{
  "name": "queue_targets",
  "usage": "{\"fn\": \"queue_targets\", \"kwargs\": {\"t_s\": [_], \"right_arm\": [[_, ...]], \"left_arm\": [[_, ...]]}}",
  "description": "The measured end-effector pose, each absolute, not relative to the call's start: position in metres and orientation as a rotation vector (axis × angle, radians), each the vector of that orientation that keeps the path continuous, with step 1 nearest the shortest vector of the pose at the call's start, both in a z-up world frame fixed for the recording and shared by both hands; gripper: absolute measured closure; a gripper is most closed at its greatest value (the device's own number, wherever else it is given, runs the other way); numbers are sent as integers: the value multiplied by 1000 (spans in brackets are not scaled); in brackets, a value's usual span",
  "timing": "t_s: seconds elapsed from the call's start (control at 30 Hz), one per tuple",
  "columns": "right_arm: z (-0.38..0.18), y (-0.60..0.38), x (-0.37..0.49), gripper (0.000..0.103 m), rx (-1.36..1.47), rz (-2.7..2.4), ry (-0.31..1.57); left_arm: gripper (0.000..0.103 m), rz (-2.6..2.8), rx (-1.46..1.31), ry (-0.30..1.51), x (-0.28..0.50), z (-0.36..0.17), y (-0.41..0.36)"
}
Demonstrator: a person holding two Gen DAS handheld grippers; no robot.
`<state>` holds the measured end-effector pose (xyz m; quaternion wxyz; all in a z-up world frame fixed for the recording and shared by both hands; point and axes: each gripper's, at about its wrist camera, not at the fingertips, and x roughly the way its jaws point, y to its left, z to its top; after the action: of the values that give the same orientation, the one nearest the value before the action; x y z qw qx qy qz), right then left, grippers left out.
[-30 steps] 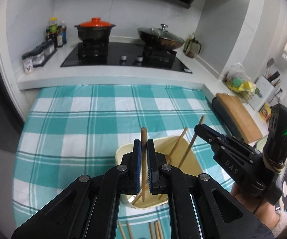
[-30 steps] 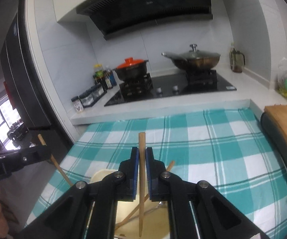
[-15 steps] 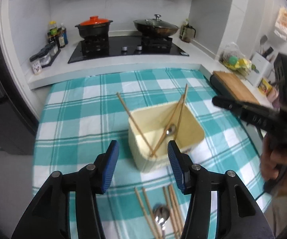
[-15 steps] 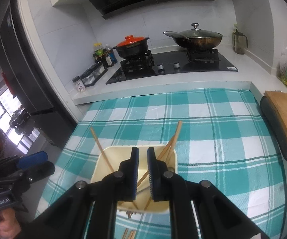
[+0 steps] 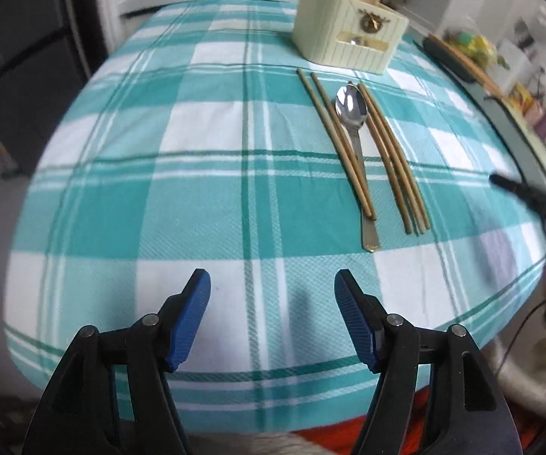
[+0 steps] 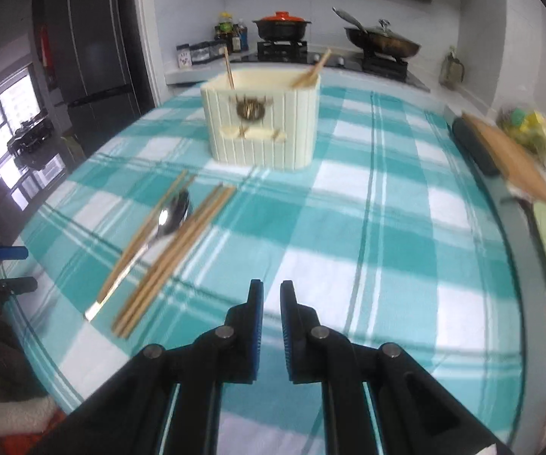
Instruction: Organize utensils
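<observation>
A cream utensil holder point(image 5: 348, 32) point(image 6: 261, 121) stands on the checked tablecloth with chopsticks point(image 6: 310, 72) leaning in it. Several loose wooden chopsticks point(image 5: 394, 151) point(image 6: 174, 254) and a metal spoon point(image 5: 352, 113) point(image 6: 166, 220) lie on the cloth in front of it. My left gripper point(image 5: 273, 303) is open and empty, low over the near edge of the table. My right gripper point(image 6: 271, 303) is nearly shut with a narrow gap and holds nothing, near the table's front, right of the loose utensils.
A stove with a red-lidded pot point(image 6: 282, 24) and a wok point(image 6: 381, 40) is at the back counter. A wooden cutting board point(image 6: 508, 155) lies at the right edge. A dark fridge point(image 6: 90, 38) stands left. Spice jars point(image 6: 197, 53) sit behind the holder.
Both grippers let their chopsticks go into the holder, then pulled back and down toward the table's near edge. The left jaws opened wide.
</observation>
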<state>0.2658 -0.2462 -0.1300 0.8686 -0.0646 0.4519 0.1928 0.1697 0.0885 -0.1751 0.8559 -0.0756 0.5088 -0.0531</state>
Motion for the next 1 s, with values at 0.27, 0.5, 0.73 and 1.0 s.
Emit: {"fn": "queue_targets", "kwargs": {"t_s": [0.27, 0.5, 0.73, 1.0], "right_arm": [[-173, -209, 247, 92, 63, 478, 1032], [-179, -177, 277, 92, 129, 467, 1044], [-190, -156, 297, 92, 110, 448, 1058], [-193, -146, 291, 92, 43, 432, 1041]], "left_arm": [[33, -23, -129, 1003, 204, -181, 78], [33, -34, -194, 991, 233, -187, 67], [33, -12, -191, 978, 255, -193, 56], [33, -48, -195, 979, 267, -197, 42]]}}
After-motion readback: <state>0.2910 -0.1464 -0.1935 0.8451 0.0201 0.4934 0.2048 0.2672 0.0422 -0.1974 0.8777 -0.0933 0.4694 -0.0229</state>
